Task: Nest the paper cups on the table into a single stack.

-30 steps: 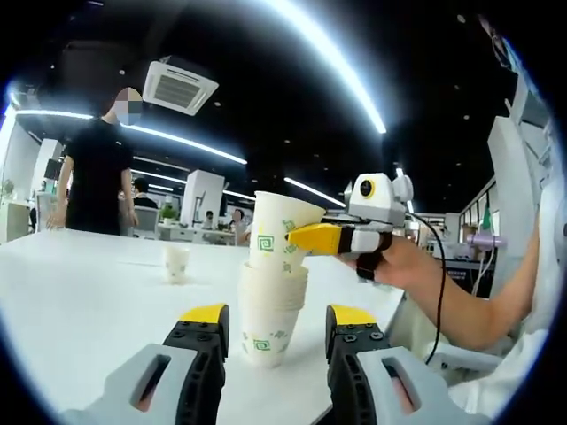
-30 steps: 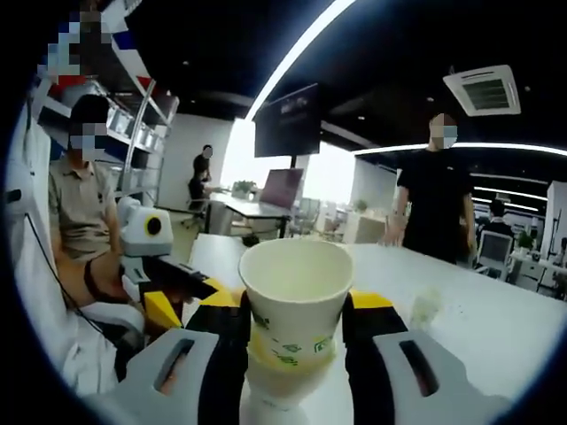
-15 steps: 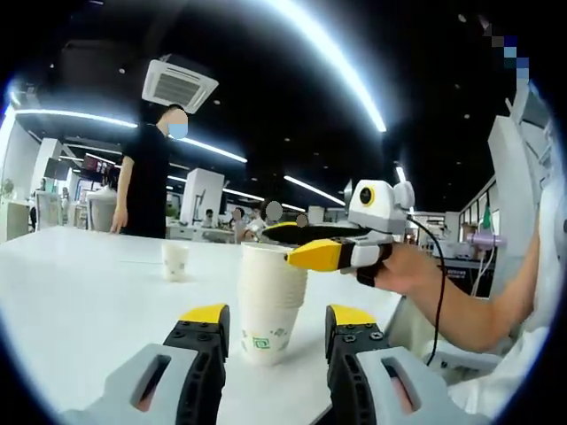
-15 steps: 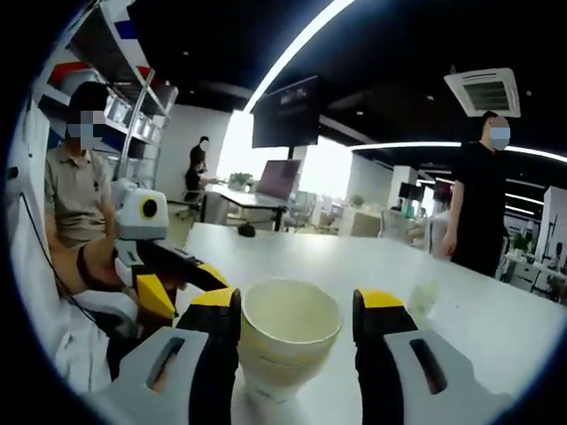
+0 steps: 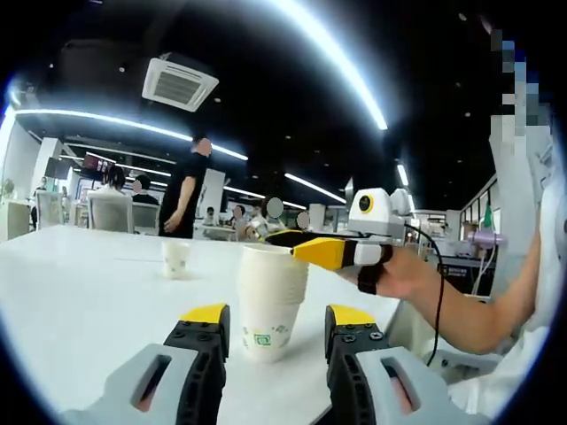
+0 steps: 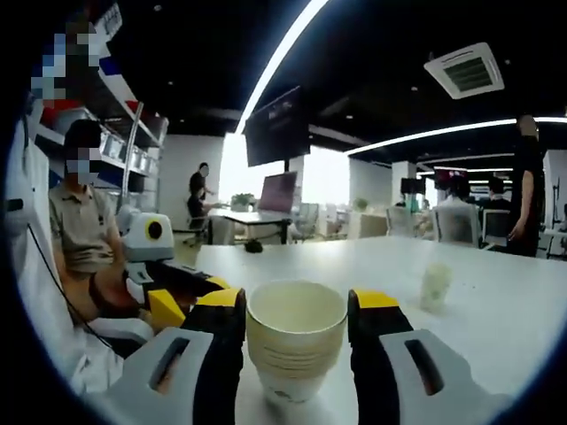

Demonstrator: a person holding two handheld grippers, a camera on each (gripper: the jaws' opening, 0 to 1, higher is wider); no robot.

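Nested stack of paper cups is standing upright on the white tabletop, near the tabletop's edge in front of the person working. Several rims are showing, packed close under the top cup; green square logo on the bottom cup's wall. In the right gripper view the stack is sitting between that view's own jaws, mouth open toward the camera, inside looking empty.

One single paper cup is standing apart, upright, farther back on the tabletop, well away from the stack. In the right gripper view it is showing as, off to the right of the stack.

Left tongs: jaws are spread wide, gripping nothing; the stack is standing just ahead of the yellow tips, in line with the gap between them, no contact visible.

Right tongs: jaws are parted, flanking the stack at rim level with a thin gap each side, not gripping. In the left gripper view the right tongs are hovering at the top rim of the stack, held by a hand. The left tongs are also showing at the left of the right gripper view.

Background: office space, ceiling light strips, ceiling air-con unit, people standing and sitting behind the tabletop.
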